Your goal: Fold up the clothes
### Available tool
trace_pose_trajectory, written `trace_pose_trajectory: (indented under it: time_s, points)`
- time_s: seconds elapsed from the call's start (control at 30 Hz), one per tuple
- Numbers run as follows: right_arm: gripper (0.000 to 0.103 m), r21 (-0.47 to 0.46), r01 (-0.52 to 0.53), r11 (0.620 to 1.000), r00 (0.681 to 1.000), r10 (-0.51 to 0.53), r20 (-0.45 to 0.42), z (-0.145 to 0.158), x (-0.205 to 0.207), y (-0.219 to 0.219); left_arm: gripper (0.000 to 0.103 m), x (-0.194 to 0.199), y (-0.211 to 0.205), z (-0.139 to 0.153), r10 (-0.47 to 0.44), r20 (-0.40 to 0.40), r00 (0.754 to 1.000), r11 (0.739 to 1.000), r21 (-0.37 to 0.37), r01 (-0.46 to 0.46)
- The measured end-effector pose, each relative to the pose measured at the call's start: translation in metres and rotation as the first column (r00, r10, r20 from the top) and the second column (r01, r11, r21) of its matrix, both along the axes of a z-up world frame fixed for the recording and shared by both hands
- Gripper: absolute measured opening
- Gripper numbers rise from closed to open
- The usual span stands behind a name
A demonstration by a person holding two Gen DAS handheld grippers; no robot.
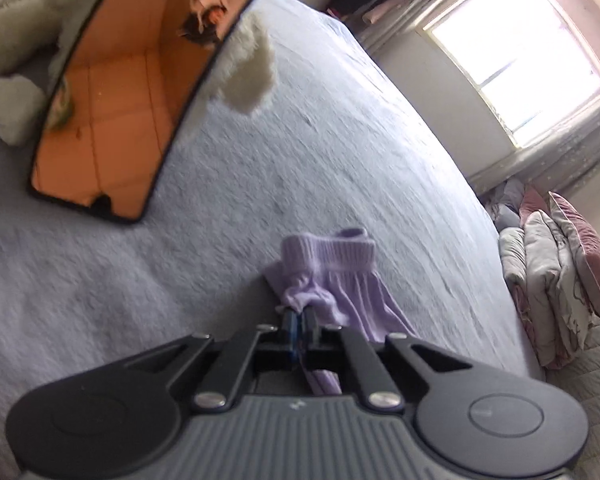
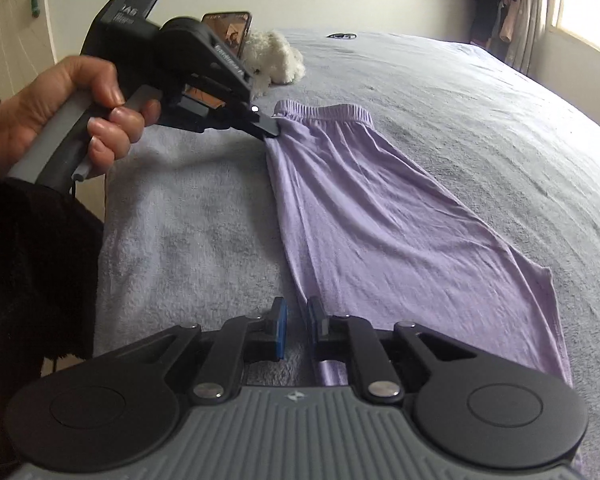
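Holding the waistband corner of the lilac trousers with my left tool, I have its two fingers pressed together on the cloth, as the left wrist view also shows. My right tool stands at the near edge of the same garment with a narrow gap between its blue pads; the cloth edge runs beside the right pad, but nothing is gripped yet, I think.

The trousers lie long and rather flat on the grey bed, waistband far from me and the leg ends near. They seem already laid one leg over the other, so I judge the lengthwise fold as done. The cross fold, waistband to leg ends, is left, and the task looks to me less than half finished.

I count one garment, two tools, one white plush toy beyond the waistband, and one phone with an orange screen mounted on my left tool.
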State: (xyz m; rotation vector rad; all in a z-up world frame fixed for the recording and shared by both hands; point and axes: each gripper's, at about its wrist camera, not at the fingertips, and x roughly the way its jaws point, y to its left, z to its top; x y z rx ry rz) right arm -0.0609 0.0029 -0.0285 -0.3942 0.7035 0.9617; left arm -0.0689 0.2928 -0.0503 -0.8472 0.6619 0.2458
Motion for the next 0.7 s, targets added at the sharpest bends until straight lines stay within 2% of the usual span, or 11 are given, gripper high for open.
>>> trace_pose_trajectory:
  time_s: [0.1,0.27,0.3,0.37,0.4,0.43,0.47,0.5,0.6,0.7]
  points:
    - [0.012,0.004,0.005,1.000,1.000,-0.005,0.002,0.000,0.002,0.000,0.002,0.001,0.002,-0.004,0.003,-0.040,0.999,1.000,0.007,-0.002]
    - [0.012,-0.003,0.000,1.000,1.000,0.000,-0.011,0.000,-0.001,-0.001,0.004,0.006,-0.002,-0.002,-0.052,-0.062,0.997,0.997,0.051,0.055]
    - [0.012,0.000,0.006,1.000,1.000,-0.006,-0.020,0.000,-0.001,-0.002,0.006,0.005,-0.002,-0.001,-0.053,-0.062,0.997,0.997,0.047,0.056]
    - [0.013,0.009,0.027,1.000,0.999,-0.027,-0.039,0.002,0.000,-0.007,0.016,0.003,-0.002,0.002,-0.054,-0.062,0.997,0.997,0.044,0.056]
    - [0.016,0.016,0.048,0.999,0.998,-0.048,-0.043,0.006,-0.001,-0.011,0.019,0.001,-0.002,0.005,-0.056,-0.062,0.997,0.997,0.047,0.059]
    - [0.019,0.026,0.072,0.997,0.996,-0.071,-0.046,0.009,-0.001,-0.016,0.027,-0.002,-0.002,0.008,-0.059,-0.058,0.997,0.996,0.056,0.062]
    - [0.026,0.032,0.095,0.995,0.995,-0.094,-0.045,0.013,-0.001,-0.022,0.033,-0.004,-0.004,0.012,-0.064,-0.048,0.997,0.995,0.067,0.067]
    - [0.032,0.036,0.121,0.992,0.992,-0.119,-0.042,0.018,-0.001,-0.030,0.034,-0.006,-0.006,0.017,-0.073,-0.035,0.997,0.994,0.083,0.076]
    - [0.033,0.048,0.227,0.973,0.973,-0.225,-0.042,0.031,0.004,-0.058,0.038,-0.003,-0.023,0.030,-0.114,-0.002,0.993,0.982,0.153,0.113]
    - [0.033,0.051,0.356,0.933,0.934,-0.354,-0.046,0.041,0.009,-0.095,0.041,0.001,-0.040,0.040,-0.184,0.024,0.983,0.963,0.206,0.175]
